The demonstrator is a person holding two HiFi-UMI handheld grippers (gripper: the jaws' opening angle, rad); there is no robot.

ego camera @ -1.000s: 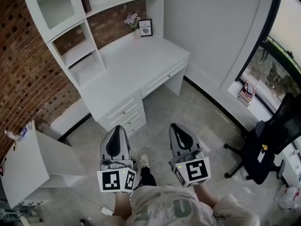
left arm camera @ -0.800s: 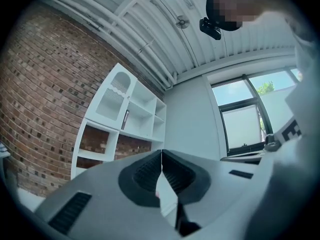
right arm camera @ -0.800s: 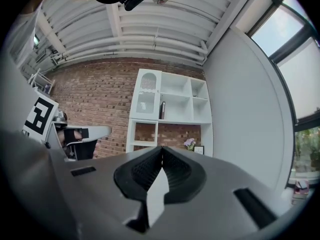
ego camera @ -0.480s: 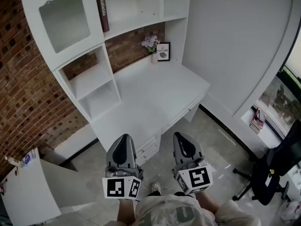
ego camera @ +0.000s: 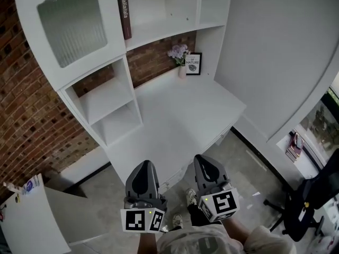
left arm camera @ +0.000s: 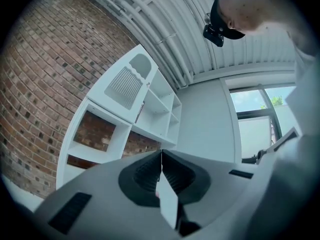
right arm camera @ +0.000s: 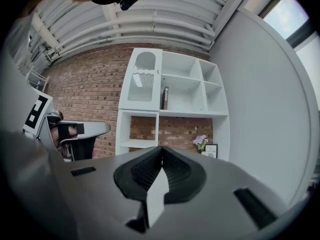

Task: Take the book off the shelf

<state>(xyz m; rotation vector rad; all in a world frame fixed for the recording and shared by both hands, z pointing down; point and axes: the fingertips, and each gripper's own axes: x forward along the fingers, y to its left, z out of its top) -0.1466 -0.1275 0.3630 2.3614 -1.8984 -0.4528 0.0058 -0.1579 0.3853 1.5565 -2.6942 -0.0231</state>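
Both grippers are held low in front of the person, side by side but apart, pointing at the white desk (ego camera: 180,110). They are well short of the shelving.

Left gripper (ego camera: 144,164): jaws pressed together, nothing between them (its own view shows the ribbed pads meeting on one line (left arm camera: 161,156)). Right gripper (ego camera: 203,157): same, jaws together and empty (right arm camera: 161,154).

The book (ego camera: 125,12) is dark red with pale lettering down the spine. It stands upright on the upper shelf (ego camera: 159,33) of the white hutch, at the left end of its compartment, right against the divider. From the right gripper view it shows as a thin dark spine (right arm camera: 165,98) in the middle compartment of the top row. Neither gripper touches it; both are well below it.

Left of the book's compartment is a cabinet door (ego camera: 69,20) with a ribbed glass panel. Below that are two open cubbies, with the brick wall (ego camera: 32,115) behind them.

At the back of the desk, under the shelf, a small vase of pale purple flowers (ego camera: 179,54) stands just beside a black-framed picture (ego camera: 194,63).

On the far right are a black office chair (ego camera: 312,194) and a short stack of books (ego camera: 294,147) on the sill by the window. A low white table (ego camera: 32,216) sits at lower left.
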